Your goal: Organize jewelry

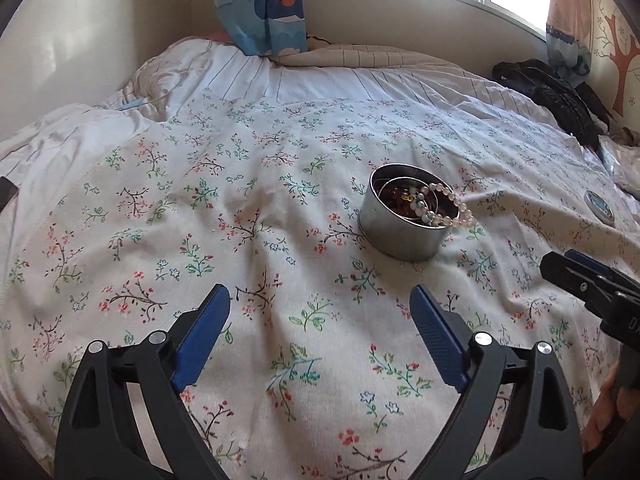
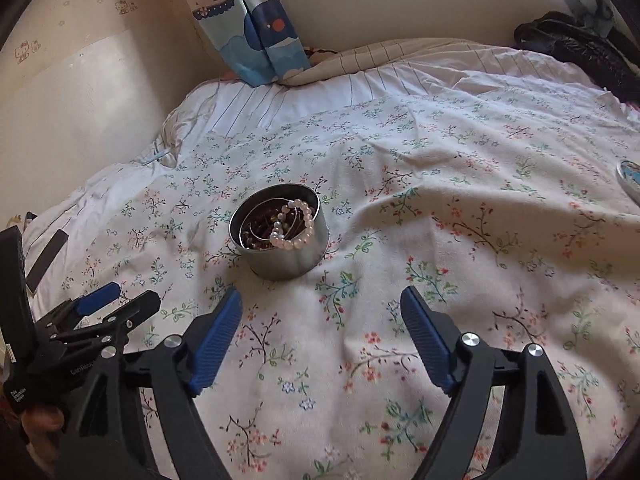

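Jewelry sits heaped in a round metal tin (image 1: 404, 220) on the flowered bedspread (image 1: 248, 208), toward the middle of the bed and well in from every edge. A pale pink bead bracelet (image 1: 456, 206) lies half in and half out, draped over the tin's rim on the side toward the bed's right edge, while dark red beads and thin bangles fill the bottom. What looks like the tin's lid (image 1: 599, 206) lies flat near the bed's right edge, well apart from the tin.

Both claws stand wide and hold nothing. The left gripper (image 1: 320, 304) hangs over bare bedspread short of the tin, and the right gripper (image 2: 322, 304) hangs just short of the tin on its near side, also over bare cloth. Each shows at the edge of the other's view, so the two are close together.

The step in hand seems to be tucking the bracelet fully inside, then closing the tin. To do it well, I would steady the tin's wall with the left claw, since the soft bedding will let it tip, and nip the overhanging beads with the right, lifting them over the rim and not dragging them. Fetch the lid only once nothing overhangs, or it will not seat
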The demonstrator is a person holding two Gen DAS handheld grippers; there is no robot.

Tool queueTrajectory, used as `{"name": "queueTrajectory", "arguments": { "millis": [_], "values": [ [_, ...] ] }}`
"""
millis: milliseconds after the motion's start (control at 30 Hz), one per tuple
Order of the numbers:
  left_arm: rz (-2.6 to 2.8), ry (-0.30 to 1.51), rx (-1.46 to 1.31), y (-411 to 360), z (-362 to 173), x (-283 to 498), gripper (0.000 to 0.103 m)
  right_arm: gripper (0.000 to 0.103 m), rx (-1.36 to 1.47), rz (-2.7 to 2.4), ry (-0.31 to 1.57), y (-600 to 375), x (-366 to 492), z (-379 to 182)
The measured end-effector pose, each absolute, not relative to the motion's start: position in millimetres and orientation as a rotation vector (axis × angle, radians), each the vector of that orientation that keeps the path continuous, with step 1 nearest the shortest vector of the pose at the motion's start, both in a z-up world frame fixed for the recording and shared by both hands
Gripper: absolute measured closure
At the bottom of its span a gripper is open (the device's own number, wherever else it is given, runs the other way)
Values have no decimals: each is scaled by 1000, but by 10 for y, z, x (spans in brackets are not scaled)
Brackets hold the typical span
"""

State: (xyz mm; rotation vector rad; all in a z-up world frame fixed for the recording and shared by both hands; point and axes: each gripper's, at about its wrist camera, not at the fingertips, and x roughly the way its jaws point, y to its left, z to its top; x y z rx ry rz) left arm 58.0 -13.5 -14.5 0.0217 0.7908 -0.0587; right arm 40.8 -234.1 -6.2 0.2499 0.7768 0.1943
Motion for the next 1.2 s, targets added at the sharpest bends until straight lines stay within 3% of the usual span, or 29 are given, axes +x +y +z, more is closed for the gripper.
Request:
{"name": "queueTrajectory", "arguments": {
  "millis": [33, 100, 467, 1200],
  "values": [
    [-68, 793, 28, -145, -135, 526, 12, 12, 253, 178, 765, -2360, 351, -37],
    [-79, 789, 35, -156, -99, 424, 9, 8, 265, 162, 741, -2399, 252, 6],
    [-111, 728, 72, -191, 68, 24, 8, 7, 164, 146, 736, -2231, -63, 107],
    [-93, 712, 72, -144, 111, -152, 8, 7, 219, 82, 706, -2426, -400, 205]
  ]
}}
